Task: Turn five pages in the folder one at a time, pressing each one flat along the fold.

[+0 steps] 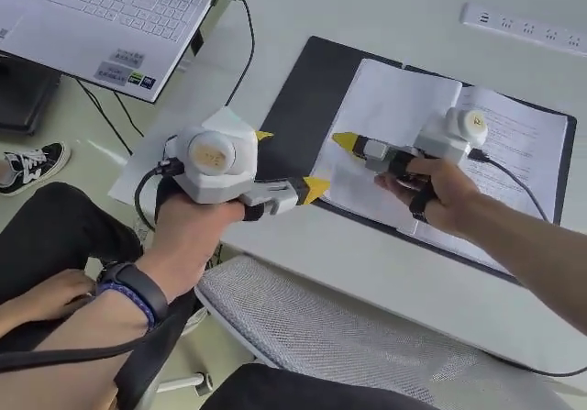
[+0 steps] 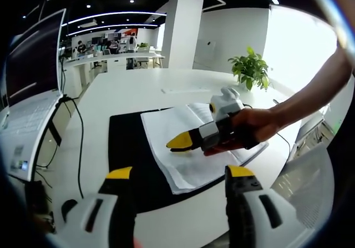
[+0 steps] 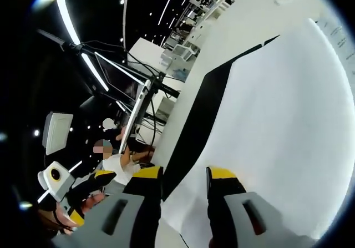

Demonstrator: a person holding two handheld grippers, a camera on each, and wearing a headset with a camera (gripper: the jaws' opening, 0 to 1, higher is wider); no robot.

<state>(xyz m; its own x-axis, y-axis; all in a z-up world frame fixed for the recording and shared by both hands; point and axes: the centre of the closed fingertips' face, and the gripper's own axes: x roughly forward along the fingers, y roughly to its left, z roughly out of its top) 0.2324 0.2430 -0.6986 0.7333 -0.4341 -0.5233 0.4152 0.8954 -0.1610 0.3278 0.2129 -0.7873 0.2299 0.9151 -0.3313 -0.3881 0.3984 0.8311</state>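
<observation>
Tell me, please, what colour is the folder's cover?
Black. The folder lies open under white pages, and its cover shows best in the head view.

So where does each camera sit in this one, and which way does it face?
Head view: on the headset, looking down at the open black folder with white pages on the white desk; left gripper, right gripper and the person's hands show.
Left gripper view: on the left gripper, facing across the folder at the right gripper; own jaws wide apart.
Right gripper view: on the right gripper, rolled, low over the pages; own jaws apart.
Shared: each gripper view catches the other gripper.
</observation>
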